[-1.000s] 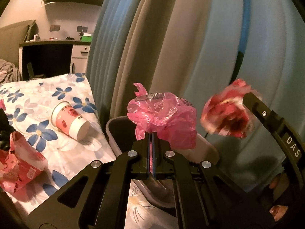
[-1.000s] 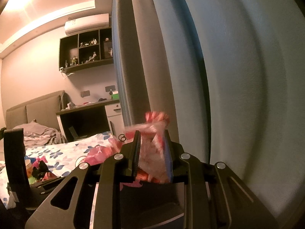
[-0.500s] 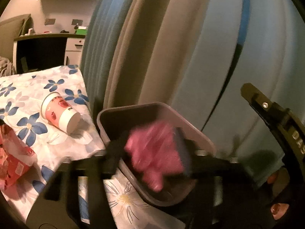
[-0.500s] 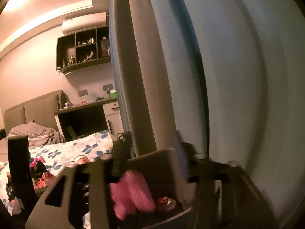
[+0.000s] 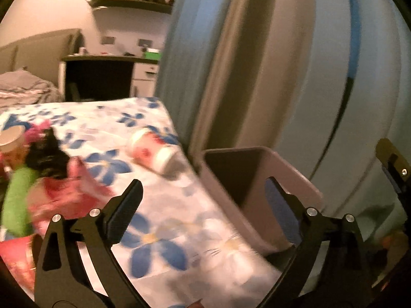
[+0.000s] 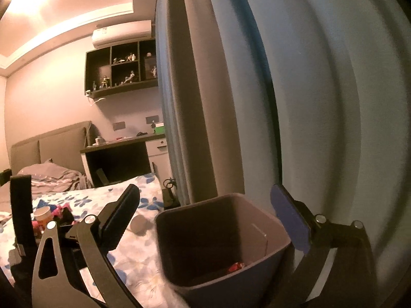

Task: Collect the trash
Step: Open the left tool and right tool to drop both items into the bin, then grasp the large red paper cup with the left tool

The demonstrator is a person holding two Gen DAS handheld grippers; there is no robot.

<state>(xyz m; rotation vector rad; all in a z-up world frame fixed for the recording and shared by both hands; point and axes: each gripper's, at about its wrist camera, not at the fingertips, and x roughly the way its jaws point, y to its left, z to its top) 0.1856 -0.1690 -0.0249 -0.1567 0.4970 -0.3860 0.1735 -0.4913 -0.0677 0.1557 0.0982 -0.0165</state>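
Note:
A grey-pink trash bin point(image 5: 259, 179) stands beside the flower-print bed; in the right wrist view the bin point(image 6: 269, 254) shows a red scrap point(image 6: 235, 266) inside. My left gripper point(image 5: 203, 200) is open and empty, above the bed's edge and the bin's rim. My right gripper point(image 6: 205, 205) is open and empty, just above the bin's mouth. A paper cup point(image 5: 154, 154) lies on its side on the bed near the bin. Red and pink wrappers point(image 5: 61, 197) and a green item point(image 5: 16, 202) lie at the left.
Blue-grey curtains point(image 5: 257, 64) hang right behind the bin. The bed cover point(image 5: 164, 231) fills the lower left. A dark desk point(image 6: 118, 161) and wall shelf point(image 6: 120, 74) stand far back. An upright cup point(image 6: 42, 217) sits among trash at the left.
Both grippers have opened and dropped their loads, the pink bag and the red wrapper, into the bin. The left gripper's view has swung left toward the bed.

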